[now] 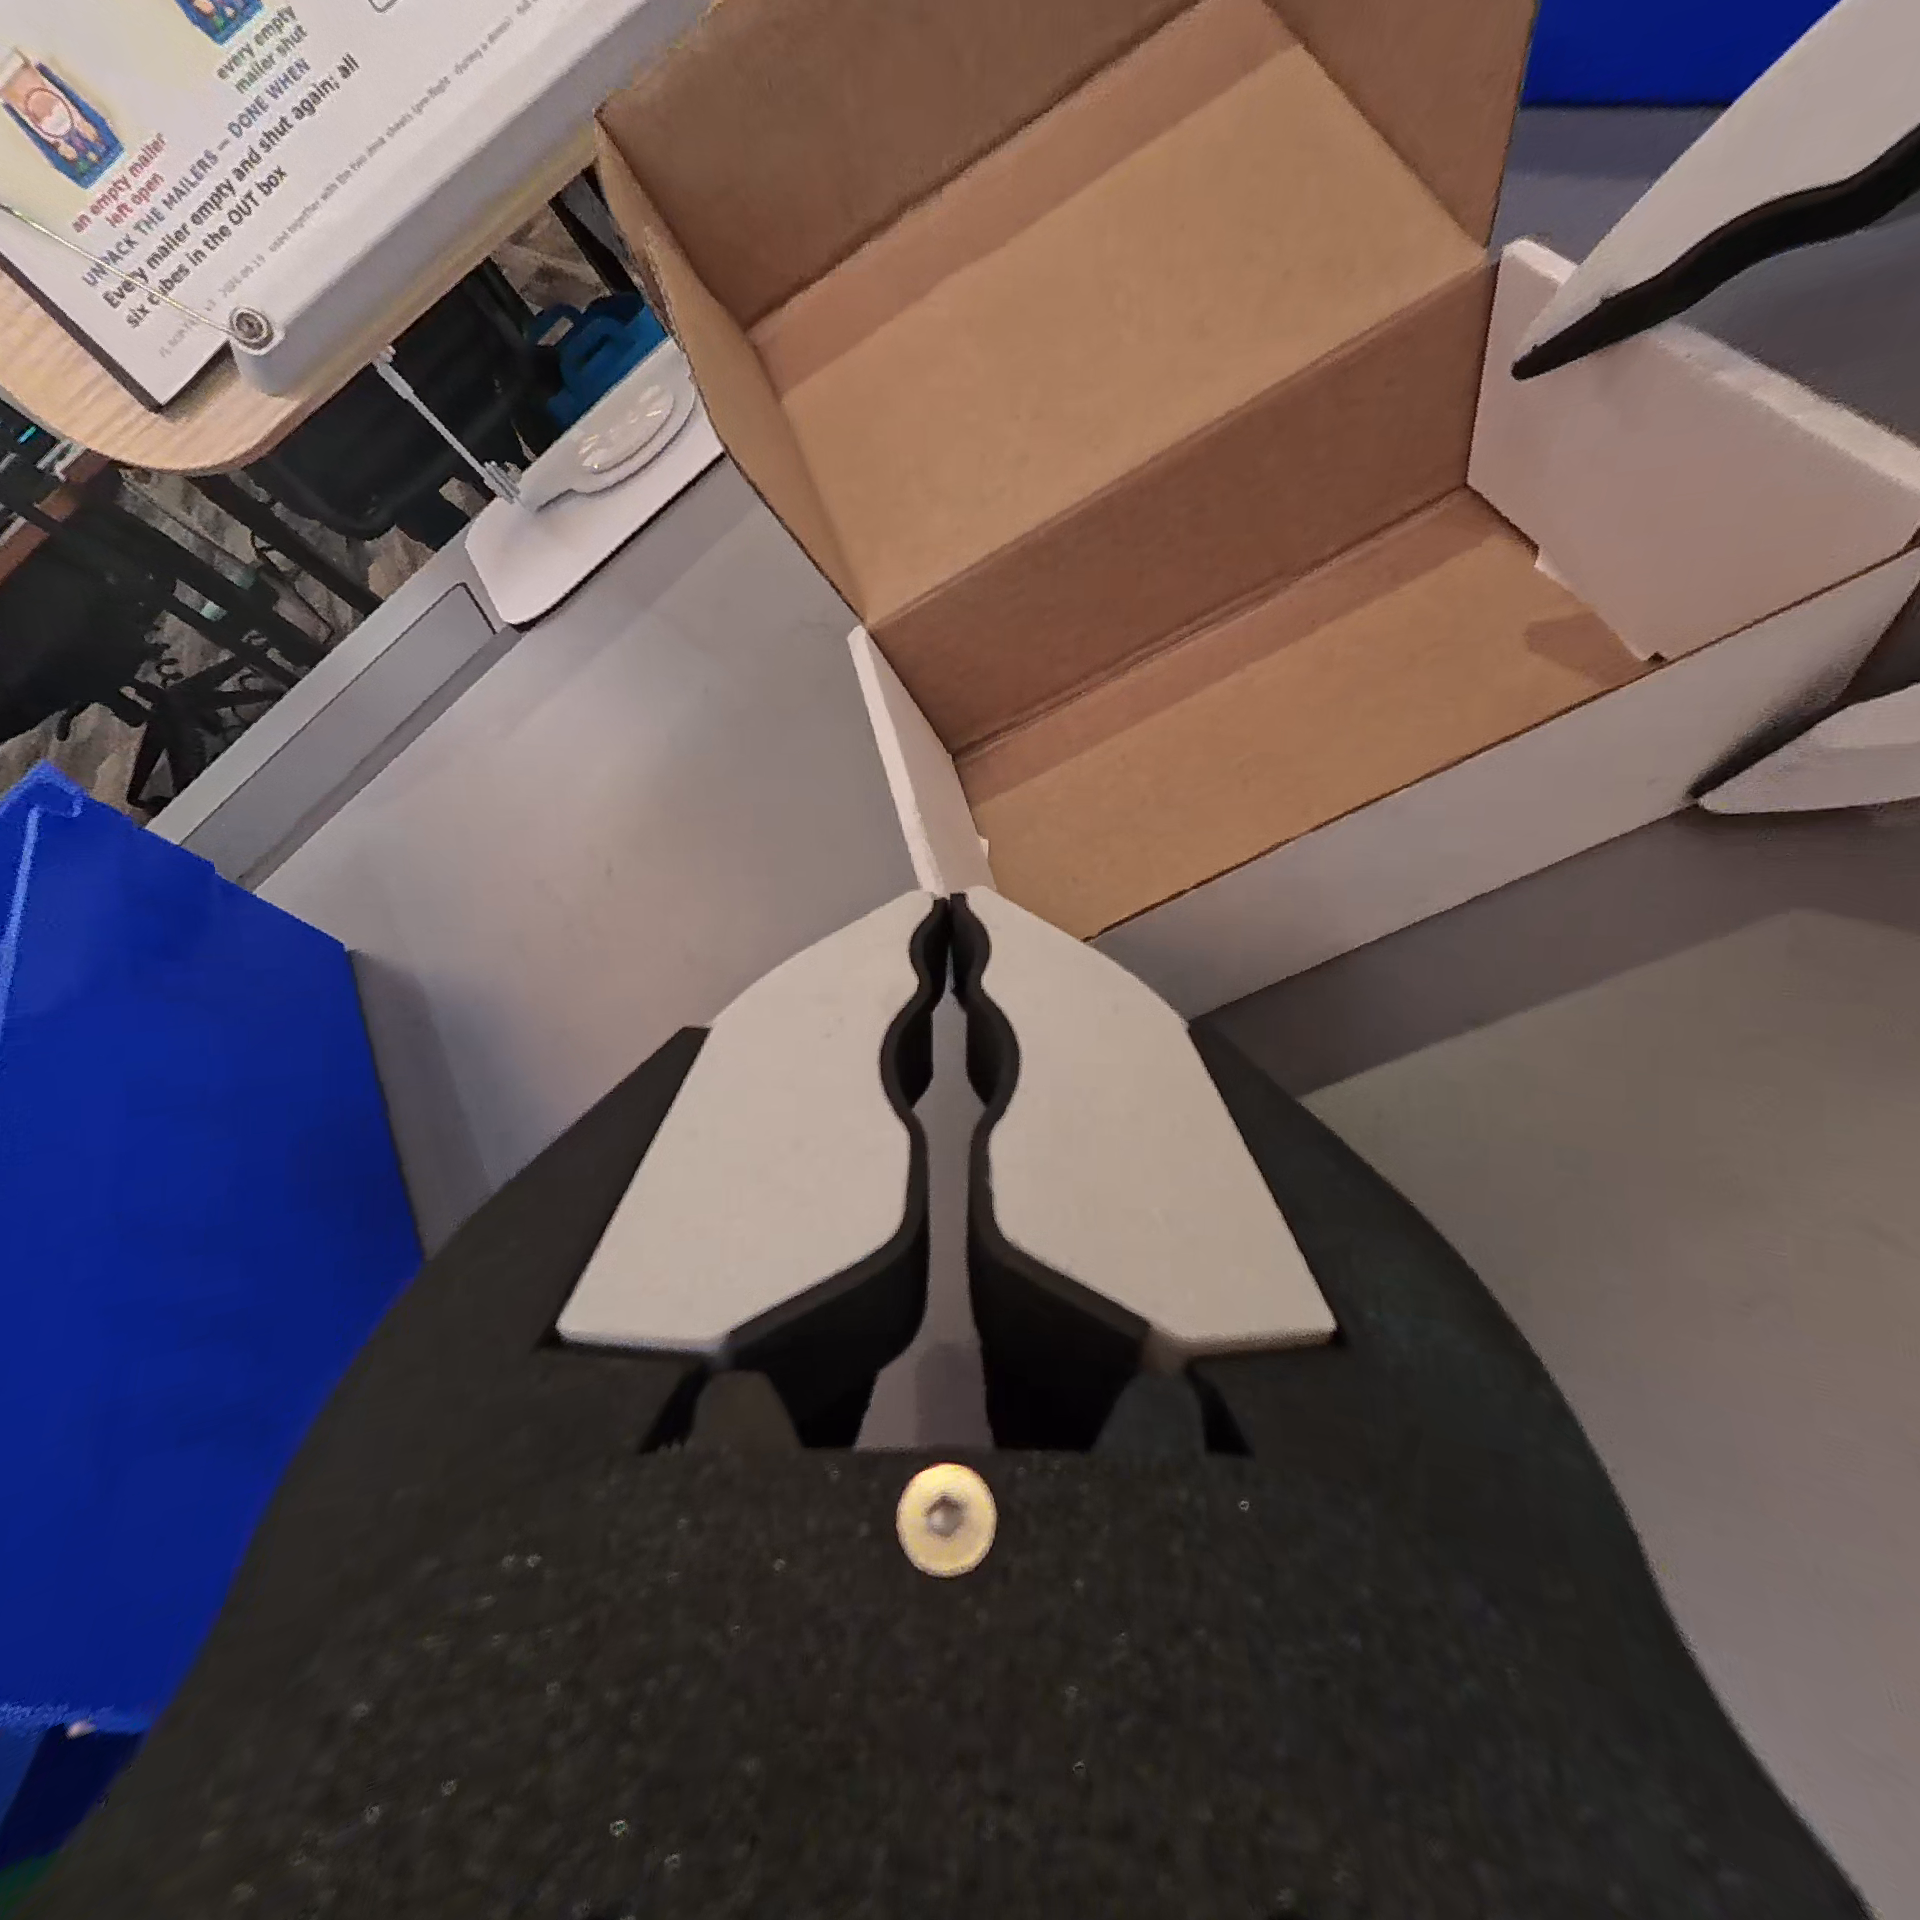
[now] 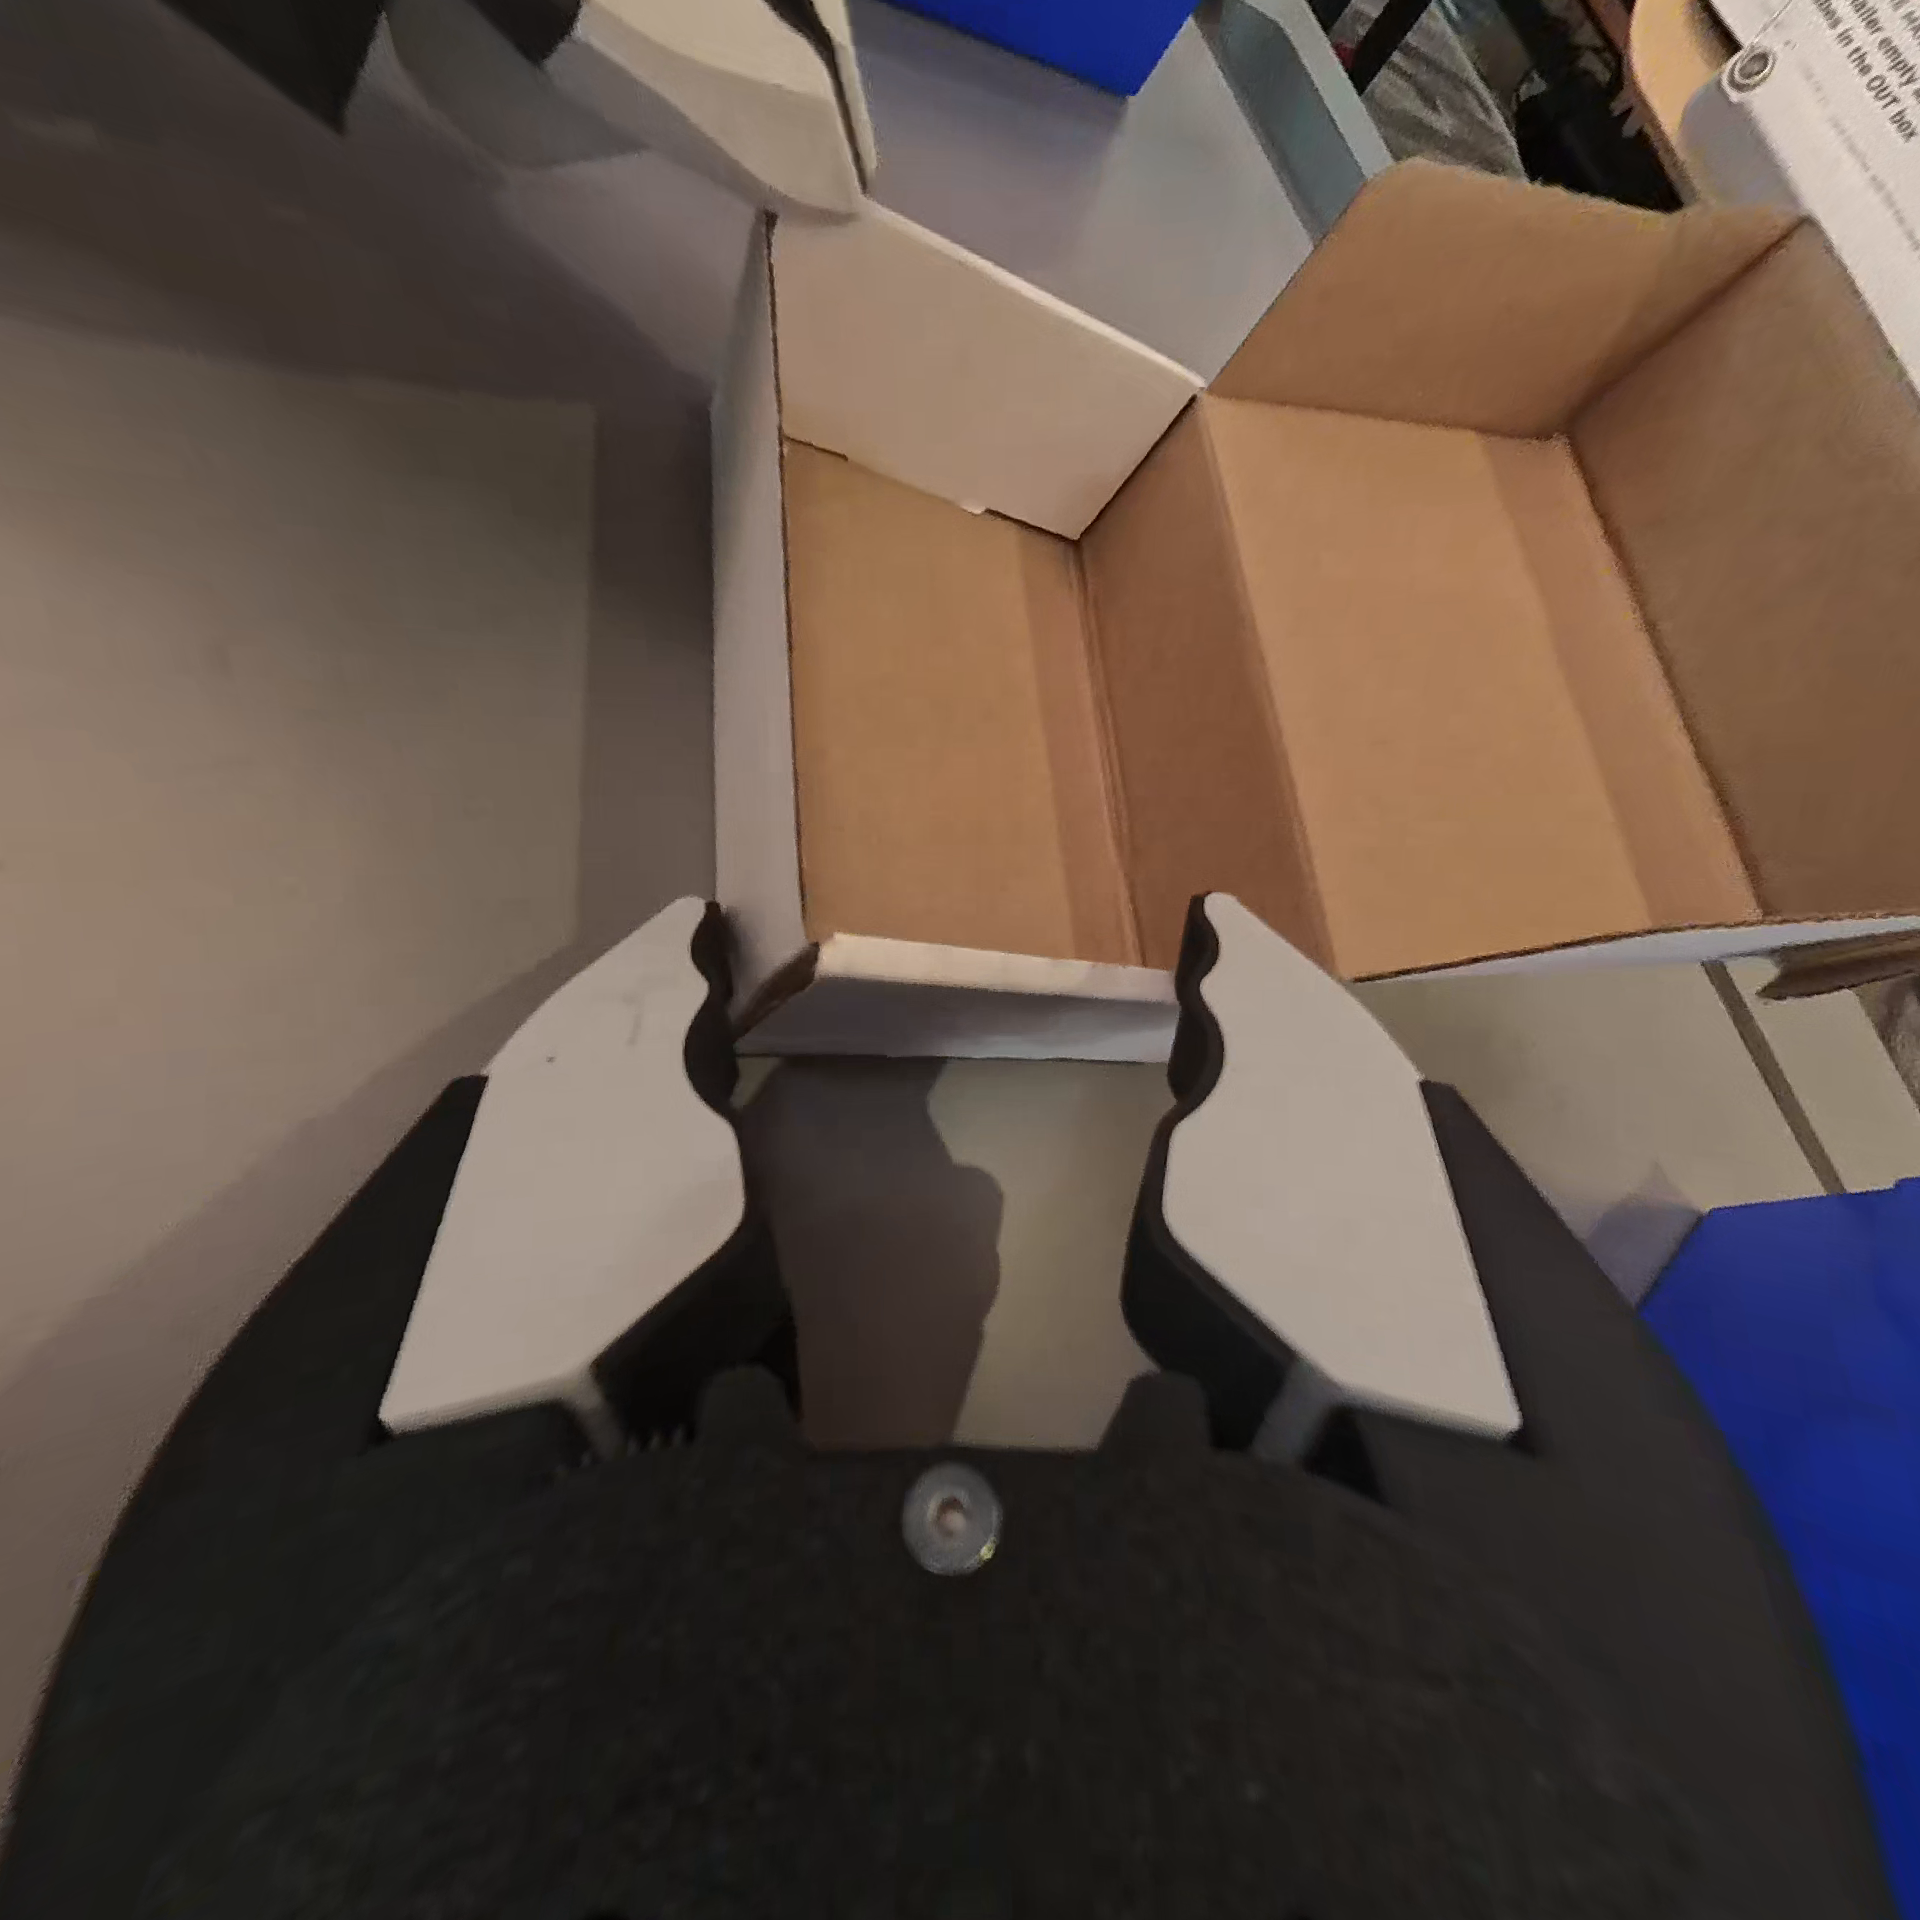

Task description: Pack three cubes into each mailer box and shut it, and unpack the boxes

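Observation:
One mailer box [image 1: 1299, 748], white outside and brown inside, lies open and empty on the grey table, its lid [image 1: 1039, 208] standing up. No cubes are in view. My left gripper [image 1: 951, 914] is shut, its tips at the box's near left corner; I cannot tell if they pinch the wall. It also shows in the right wrist view [image 2: 790, 135] at the box's far corner. My right gripper [image 2: 954, 935] is open, and its fingers straddle the short end wall of the box [image 2: 935, 727]. In the left wrist view the right gripper [image 1: 1610, 582] flanks the box's right end.
A blue bin [image 1: 156, 1143] stands close on the left of my left gripper; blue bins also show in the right wrist view [image 2: 1818, 1403]. A printed instruction sheet on a white stand [image 1: 208, 156] is at the table's far edge, with chairs beyond. The tips of one gripper are about 12 cm away from the tips of the other.

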A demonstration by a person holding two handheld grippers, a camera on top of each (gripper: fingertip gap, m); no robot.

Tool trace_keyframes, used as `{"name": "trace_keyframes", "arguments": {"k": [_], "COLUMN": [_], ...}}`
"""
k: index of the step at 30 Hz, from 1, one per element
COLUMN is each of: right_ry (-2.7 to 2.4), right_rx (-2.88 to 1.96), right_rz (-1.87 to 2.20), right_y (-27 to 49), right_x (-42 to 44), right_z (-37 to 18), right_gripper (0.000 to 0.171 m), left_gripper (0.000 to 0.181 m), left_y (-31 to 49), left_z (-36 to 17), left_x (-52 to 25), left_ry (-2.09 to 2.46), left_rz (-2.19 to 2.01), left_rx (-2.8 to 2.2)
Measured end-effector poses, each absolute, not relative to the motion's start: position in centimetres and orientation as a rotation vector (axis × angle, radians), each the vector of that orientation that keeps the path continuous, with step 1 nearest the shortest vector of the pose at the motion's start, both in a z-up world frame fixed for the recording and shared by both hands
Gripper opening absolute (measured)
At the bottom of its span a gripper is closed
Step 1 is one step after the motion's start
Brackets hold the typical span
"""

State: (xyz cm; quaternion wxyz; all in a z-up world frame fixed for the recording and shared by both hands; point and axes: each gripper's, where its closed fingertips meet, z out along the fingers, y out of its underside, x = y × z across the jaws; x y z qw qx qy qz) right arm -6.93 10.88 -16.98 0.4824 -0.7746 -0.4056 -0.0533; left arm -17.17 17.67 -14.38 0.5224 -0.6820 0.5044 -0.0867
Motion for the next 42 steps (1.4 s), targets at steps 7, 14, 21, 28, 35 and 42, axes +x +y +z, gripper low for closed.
{"name": "trace_keyframes", "arguments": {"k": [7, 14, 21, 28, 35, 42], "right_ry": [-0.974, -0.963, -0.878, -0.844, -0.751, -0.768], "right_rx": [-1.886, -1.885, -1.876, -1.995, -2.108, -2.109], "right_rz": [-0.126, -0.138, -0.088, -0.071, 0.078, 0.07], "right_y": [10.8, 10.8, 9.9, 11.1, 12.1, 12.5], "right_x": [-6.9, -6.9, -5.6, -4.9, -5.1, -5.2], "right_z": [-17.0, -16.9, -15.5, -17.2, -17.8, -17.9], "right_gripper": [0.082, 0.082, 0.094, 0.135, 0.143, 0.128], "left_gripper": [0.003, 0.009, 0.008, 0.006, 0.006, 0.006], "left_y": [17.6, 17.0, 17.1, 16.9, 17.0, 17.3], "left_z": [-14.2, -13.8, -14.6, -15.3, -15.4, -15.3], "left_x": [-17.5, -17.6, -17.4, -16.9, -16.9, -17.3], "left_ry": [1.216, 1.217, 1.242, 1.256, 1.259, 1.253], "left_rz": [-0.161, -0.161, -0.151, -0.202, -0.208, -0.21], "left_rx": [-1.62, -1.618, -1.626, -1.653, -1.659, -1.664]}}
